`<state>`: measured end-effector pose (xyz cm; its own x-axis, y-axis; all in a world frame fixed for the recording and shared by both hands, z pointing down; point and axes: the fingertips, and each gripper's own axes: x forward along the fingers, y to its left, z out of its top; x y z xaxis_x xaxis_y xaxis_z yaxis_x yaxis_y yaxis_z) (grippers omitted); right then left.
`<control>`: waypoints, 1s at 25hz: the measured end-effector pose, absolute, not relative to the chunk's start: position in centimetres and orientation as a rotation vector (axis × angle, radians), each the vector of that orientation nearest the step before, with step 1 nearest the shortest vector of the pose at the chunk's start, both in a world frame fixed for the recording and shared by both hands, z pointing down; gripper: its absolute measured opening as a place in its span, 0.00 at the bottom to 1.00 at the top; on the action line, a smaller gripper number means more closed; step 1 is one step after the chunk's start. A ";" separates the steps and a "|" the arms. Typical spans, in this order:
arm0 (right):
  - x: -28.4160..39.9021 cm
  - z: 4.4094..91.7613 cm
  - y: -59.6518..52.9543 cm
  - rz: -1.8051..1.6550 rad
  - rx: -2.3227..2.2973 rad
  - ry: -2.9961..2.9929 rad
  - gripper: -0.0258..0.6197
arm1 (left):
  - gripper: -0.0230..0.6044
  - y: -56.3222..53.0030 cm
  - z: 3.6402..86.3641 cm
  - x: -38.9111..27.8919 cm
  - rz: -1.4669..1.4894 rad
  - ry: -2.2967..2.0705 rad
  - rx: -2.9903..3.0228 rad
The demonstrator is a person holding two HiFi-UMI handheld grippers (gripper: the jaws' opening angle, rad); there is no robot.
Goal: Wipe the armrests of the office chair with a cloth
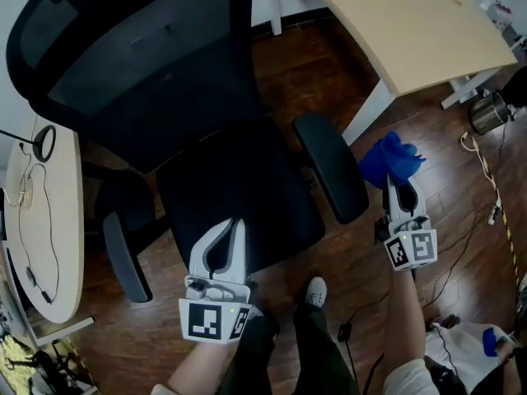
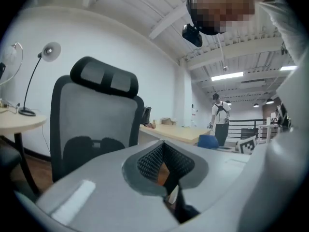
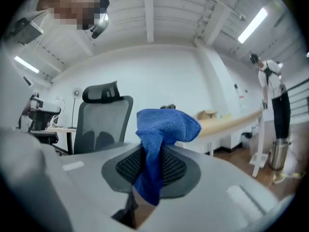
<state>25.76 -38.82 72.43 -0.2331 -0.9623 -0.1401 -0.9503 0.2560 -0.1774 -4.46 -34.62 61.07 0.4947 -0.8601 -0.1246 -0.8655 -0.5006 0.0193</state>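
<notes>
A black office chair (image 1: 230, 179) stands below me, with a mesh back, a right armrest (image 1: 331, 177) and a left armrest (image 1: 123, 257). My right gripper (image 1: 401, 181) is shut on a blue cloth (image 1: 390, 160), held just right of the right armrest and apart from it. In the right gripper view the cloth (image 3: 161, 127) bunches out above the jaws of the right gripper (image 3: 153, 151). My left gripper (image 1: 233, 223) hangs over the seat's front edge, shut with nothing in it. In the left gripper view the left gripper (image 2: 163, 146) points at the chair (image 2: 94, 115).
A light wooden desk (image 1: 412, 31) runs at the upper right, on white legs. A white side table (image 1: 45, 237) with a lamp and cables stands at left. A metal bin (image 1: 487, 113) and floor cables lie at right. A person (image 2: 221, 119) stands far off.
</notes>
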 end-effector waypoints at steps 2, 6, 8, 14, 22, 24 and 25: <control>26.9 61.0 -33.1 0.039 -1.766 2.324 0.16 | 0.18 -30.3 54.0 -4.2 0.191 1.576 -2.640; 26.6 40.3 -10.4 0.212 -1.494 2.436 0.16 | 0.18 -8.3 39.2 -1.7 0.226 1.790 -2.413; 24.5 34.3 -3.7 0.197 -1.434 2.448 0.16 | 0.17 -2.0 33.2 -2.1 0.214 1.838 -2.333; 15.3 22.7 0.4 0.194 -1.402 2.474 0.16 | 0.14 2.8 20.2 -6.4 0.238 1.807 -2.291; 7.6 13.0 12.1 0.139 -1.225 2.483 0.16 | 0.14 13.0 12.6 -9.4 0.313 1.782 -2.265; 7.2 10.8 15.2 0.114 -1.218 2.491 0.16 | 0.14 15.9 10.4 -9.5 0.292 1.807 -2.260; 7.3 9.6 16.6 0.107 -1.213 2.498 0.16 | 0.14 17.5 9.3 -9.4 0.269 1.827 -2.261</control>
<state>7.28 16.64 9.60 -0.5664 -0.7454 -0.3514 -0.7727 0.6287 -0.0881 -9.45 17.54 9.31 0.2096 -0.9371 -0.2792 -0.9778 -0.2018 -0.0567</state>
